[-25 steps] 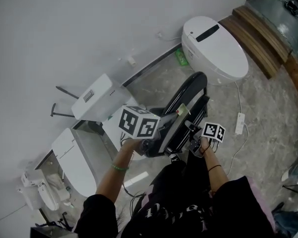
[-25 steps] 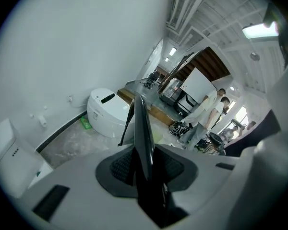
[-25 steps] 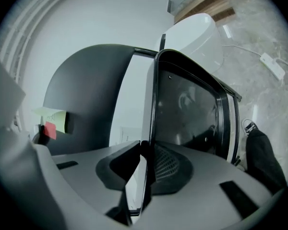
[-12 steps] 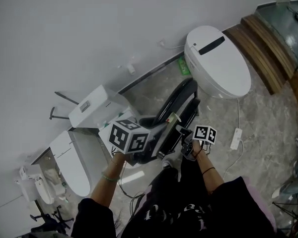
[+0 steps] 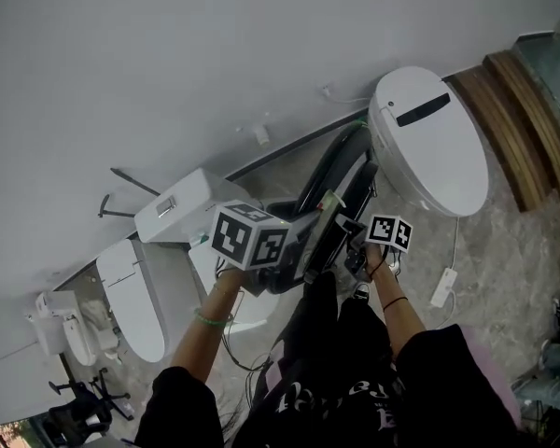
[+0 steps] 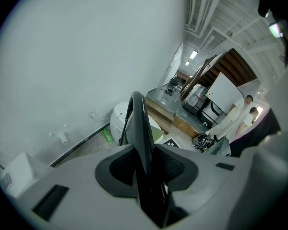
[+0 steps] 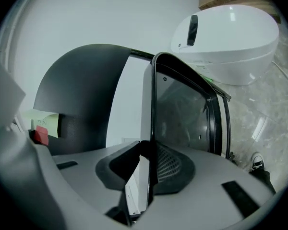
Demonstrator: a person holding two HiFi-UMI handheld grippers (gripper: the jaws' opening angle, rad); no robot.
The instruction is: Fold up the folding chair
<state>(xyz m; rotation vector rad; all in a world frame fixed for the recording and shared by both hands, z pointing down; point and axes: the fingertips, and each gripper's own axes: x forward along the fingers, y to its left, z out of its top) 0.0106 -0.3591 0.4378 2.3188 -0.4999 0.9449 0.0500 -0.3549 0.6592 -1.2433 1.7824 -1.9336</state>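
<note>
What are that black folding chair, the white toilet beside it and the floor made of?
Folding chair: likely matte black plastic on a thin metal frame. Toilet: glossy white ceramic or plastic, smooth sheen. Floor: polished grey stone or tile, veined.

Between the left gripper's (image 6: 146, 171) jaws, we logged the folding chair (image 6: 139, 123): black throughout. Gripper shell grey; pads black with a mesh weave. The right gripper (image 7: 148, 171) matched, with grey shell and black meshed pads. The left cube (image 5: 250, 236) and right cube (image 5: 395, 232) bore black squares on white. Beyond the right jaws, we noted the toilet (image 7: 230, 37), white with one black strip, and the floor (image 7: 273, 109), grey and marbled. The wristband (image 5: 208, 318) was green.
</note>
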